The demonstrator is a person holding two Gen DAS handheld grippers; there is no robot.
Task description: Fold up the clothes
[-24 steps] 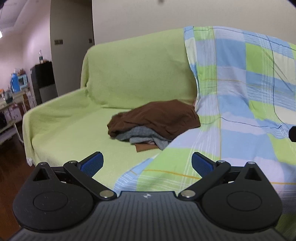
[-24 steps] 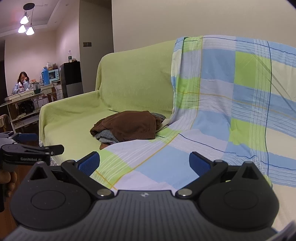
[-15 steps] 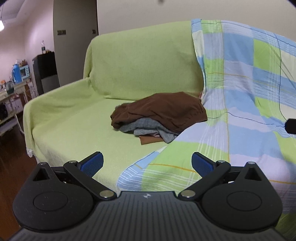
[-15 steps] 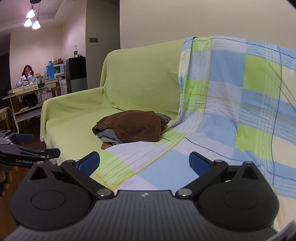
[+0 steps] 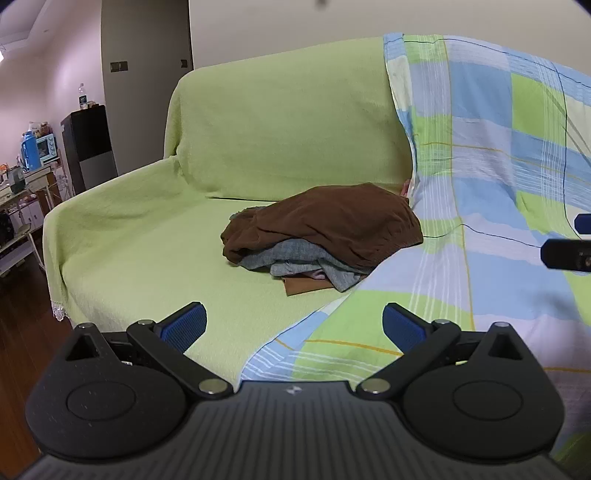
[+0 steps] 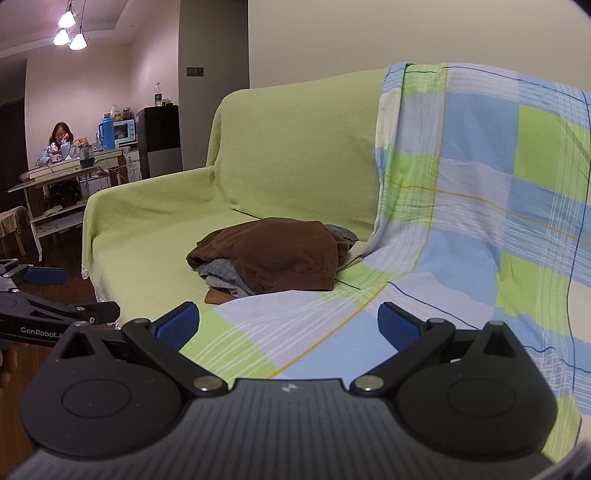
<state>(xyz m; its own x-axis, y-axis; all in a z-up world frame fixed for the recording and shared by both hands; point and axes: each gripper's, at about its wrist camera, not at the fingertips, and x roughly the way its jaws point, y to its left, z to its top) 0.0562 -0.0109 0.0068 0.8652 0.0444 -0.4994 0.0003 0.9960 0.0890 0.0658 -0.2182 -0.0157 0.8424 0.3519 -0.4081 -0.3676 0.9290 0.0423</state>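
Clothes (image 5: pixel 321 229) lie in a loose pile on the seat of the sofa (image 5: pixel 147 251), a brown garment on top, grey fabric under it and a tan piece at the bottom. From the left wrist view, the left gripper (image 5: pixel 293 326) hangs in front of the seat edge with its blue-padded fingers (image 5: pixel 183 326) spread wide, holding and touching nothing. The sofa wears a light green cover, and a checked blue, green and white sheet (image 5: pixel 480 206) is draped over its right part, running from the backrest down across the seat just beside the pile. A dark fridge (image 5: pixel 88 147) stands by the wall at left. At the right edge the tip of the right gripper (image 5: pixel 565 253) pokes in. Compared with the earlier frames, the pile sits larger and nearer the middle, so this camera has come closer.

From the right wrist view, the right gripper (image 6: pixel 288 325) is likewise spread wide and empty, its pads (image 6: pixel 399 325) above the checked sheet (image 6: pixel 461 236). The clothes (image 6: pixel 269 262) sit ahead on the green seat, touching the sheet's edge. The left gripper (image 6: pixel 55 295) shows at lower left. Far back, a seated person (image 6: pixel 59 144) is at a cluttered table (image 6: pixel 55 173) under ceiling lamps (image 6: pixel 70 31). The pile again looks nearer than before.
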